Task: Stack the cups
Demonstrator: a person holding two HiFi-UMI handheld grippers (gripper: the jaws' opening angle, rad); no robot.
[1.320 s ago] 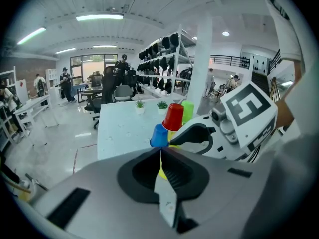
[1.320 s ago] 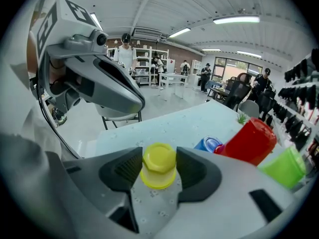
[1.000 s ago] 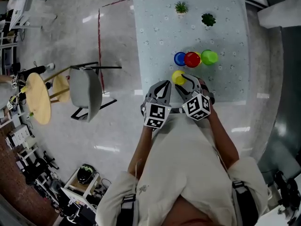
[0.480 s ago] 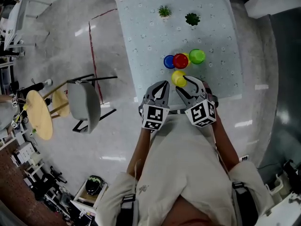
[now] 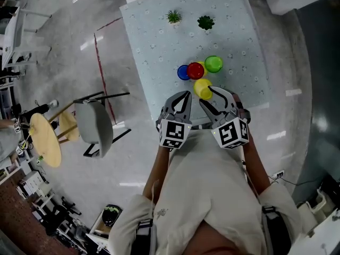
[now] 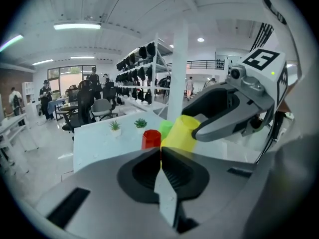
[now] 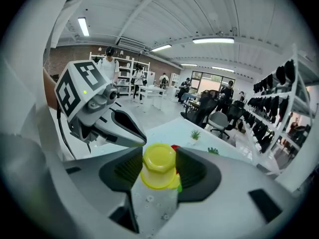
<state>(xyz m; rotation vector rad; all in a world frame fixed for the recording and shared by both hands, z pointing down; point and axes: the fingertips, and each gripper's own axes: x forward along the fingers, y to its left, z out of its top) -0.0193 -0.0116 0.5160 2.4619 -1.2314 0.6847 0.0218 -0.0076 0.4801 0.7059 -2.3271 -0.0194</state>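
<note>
From the head view, the right hand-held gripper (image 5: 205, 94) is clamped on the yellow cup (image 5: 202, 87) over the near part of the bench (image 5: 154, 47). The blue cup (image 5: 183, 72), the red cup (image 5: 195, 70) and the green cup (image 5: 213, 64) stand close together just behind it. The left hand-held gripper (image 5: 183, 95) is beside the right one. In the left gripper view, its jaws are pressed together with nothing between them, and the yellow cup is seen ahead in the other gripper. In the right gripper view, both pads press on the sides of the yellow cup, with the bench cloth below it.
</note>
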